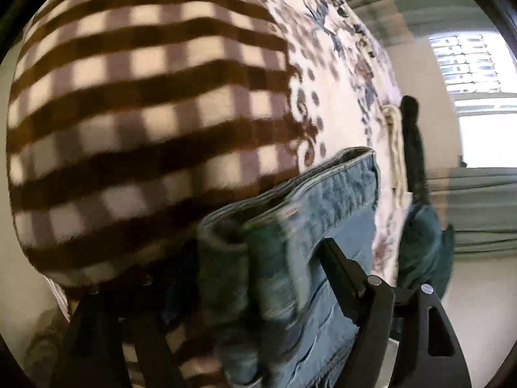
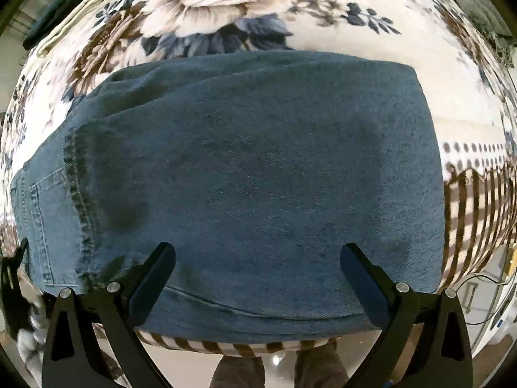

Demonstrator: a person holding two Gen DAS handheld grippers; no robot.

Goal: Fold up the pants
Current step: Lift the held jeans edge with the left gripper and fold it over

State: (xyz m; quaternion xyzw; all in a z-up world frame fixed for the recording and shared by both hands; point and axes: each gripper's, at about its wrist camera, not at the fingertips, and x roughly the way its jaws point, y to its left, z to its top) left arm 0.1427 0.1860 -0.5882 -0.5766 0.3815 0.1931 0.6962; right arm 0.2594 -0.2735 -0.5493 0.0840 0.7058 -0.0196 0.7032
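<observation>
Jeans (image 2: 258, 168) under spread right hand-held gripper (image 2: 258, 255), left hand-held gripper (image 1: 274, 252) pinching waistband.

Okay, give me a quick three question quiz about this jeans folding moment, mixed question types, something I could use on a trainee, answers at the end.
1. True or false: the right gripper is clamped shut on the jeans.
2. Multiple choice: what does the left gripper hold? A) a fold of the blanket B) a bunched part of the jeans C) nothing
3. Fill in: the jeans lie on a blanket with a floral area and a brown ____ area.

Key:
1. False; its fingers stand wide apart over the denim.
2. B
3. checked
</observation>
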